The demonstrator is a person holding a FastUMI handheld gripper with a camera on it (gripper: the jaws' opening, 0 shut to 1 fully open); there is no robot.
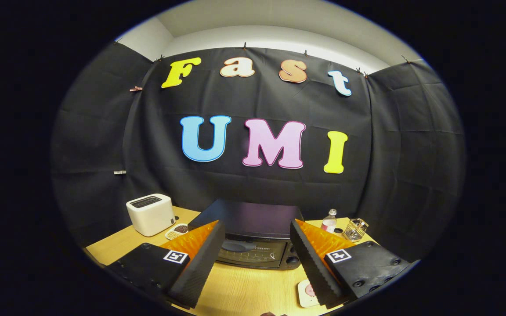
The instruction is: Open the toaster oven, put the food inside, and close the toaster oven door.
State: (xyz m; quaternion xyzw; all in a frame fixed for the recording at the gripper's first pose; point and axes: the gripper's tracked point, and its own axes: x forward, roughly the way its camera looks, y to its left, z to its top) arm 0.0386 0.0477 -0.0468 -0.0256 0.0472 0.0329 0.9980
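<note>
gripper (257,239) | fingers (200,263) spread wide, nothing btwn pads | black ribbed inner faces, orange backs | both tips angled fwd & inward, level w/ each other | held above bench, no contact

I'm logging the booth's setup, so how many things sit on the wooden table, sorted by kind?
Appliances: 2, the black toaster oven, door closed, just ahead of the open gripper, and the white toaster.
Dishes: 2, the small dish beside the white toaster and the plate by one finger.
Bottles: 1, the bottle.
Glass containers: 1, the clear container.
Total: 6.
</note>
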